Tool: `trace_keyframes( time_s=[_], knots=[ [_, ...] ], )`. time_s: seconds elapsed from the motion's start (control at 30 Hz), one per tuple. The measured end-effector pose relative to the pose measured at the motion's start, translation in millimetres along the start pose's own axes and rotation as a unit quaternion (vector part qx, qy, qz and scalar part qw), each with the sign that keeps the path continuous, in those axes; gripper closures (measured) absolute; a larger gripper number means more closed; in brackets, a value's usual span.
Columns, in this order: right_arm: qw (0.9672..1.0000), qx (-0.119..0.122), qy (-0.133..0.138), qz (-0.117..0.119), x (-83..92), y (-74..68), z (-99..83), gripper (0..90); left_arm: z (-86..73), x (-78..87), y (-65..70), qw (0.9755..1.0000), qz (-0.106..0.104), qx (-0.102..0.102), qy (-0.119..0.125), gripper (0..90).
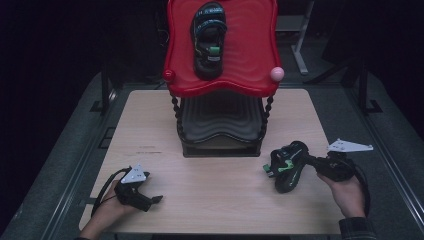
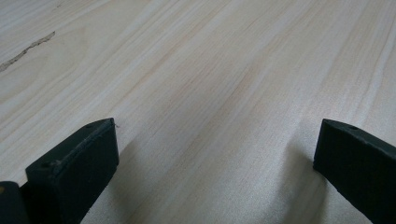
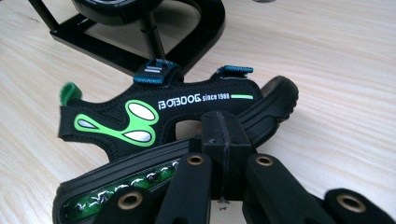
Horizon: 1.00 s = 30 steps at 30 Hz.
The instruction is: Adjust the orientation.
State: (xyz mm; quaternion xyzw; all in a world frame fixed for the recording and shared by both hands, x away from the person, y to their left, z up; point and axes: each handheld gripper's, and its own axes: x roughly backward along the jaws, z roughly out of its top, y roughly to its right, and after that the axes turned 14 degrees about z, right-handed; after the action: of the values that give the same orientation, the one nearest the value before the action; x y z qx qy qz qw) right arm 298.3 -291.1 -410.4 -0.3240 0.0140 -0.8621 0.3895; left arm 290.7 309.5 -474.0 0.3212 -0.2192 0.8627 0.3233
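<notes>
Two sandals make up this job, as I read it: one sandal (image 1: pixel 209 37) already lies on the top shelf of the red rack (image 1: pixel 250 60) at the far middle of the table (image 1: pixel 220 200), toe pointing away, and its mate (image 1: pixel 287 165) is clamped in my right gripper (image 1: pixel 311 161) at the near right. My right jaws are closed hard on the sandal's sole edge — in the right gripper view they meet with the rubber rim pinched between them — so the shoe hangs tilted on its side, straps facing the rack's black base (image 3: pixel 135 42). I judge that grip keeps the straps clear for setting it down beside its partner. My left gripper (image 1: pixel 150 199) waits at the near left, jaws spread wide over bare wood, holding nothing — out of the way.
</notes>
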Motion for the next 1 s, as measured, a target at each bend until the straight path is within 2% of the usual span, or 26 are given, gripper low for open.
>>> trace_keyframes(
  time_s=[0.27, 0.47, 0.73, 1.0],
  knots=[
    [0.9999, -0.013, -0.008, -0.005, 9.1, 8.9, -17.8, 89.8, -0.1, 0.0, 0.1, 1.0, 0.0, 0.0, 0.001, 0.0],
    [0.9992, -0.033, -0.021, -0.002, 11.5, 18.1, -31.8, 89.8, -0.1, 0.0, 0.0, 1.0, 0.0, 0.0, 0.0, 0.0],
    [0.9975, -0.054, -0.045, -0.003, 4.5, 32.3, -44.2, 89.8, -0.1, 0.0, -0.1, 1.0, -0.001, 0.0, 0.0, 0.0],
    [0.9977, -0.055, -0.037, -0.013, -4.9, 41.5, -42.4, 89.8, -0.1, 0.0, -0.1, 1.0, -0.001, 0.0, 0.001, 0.0]
  ],
)
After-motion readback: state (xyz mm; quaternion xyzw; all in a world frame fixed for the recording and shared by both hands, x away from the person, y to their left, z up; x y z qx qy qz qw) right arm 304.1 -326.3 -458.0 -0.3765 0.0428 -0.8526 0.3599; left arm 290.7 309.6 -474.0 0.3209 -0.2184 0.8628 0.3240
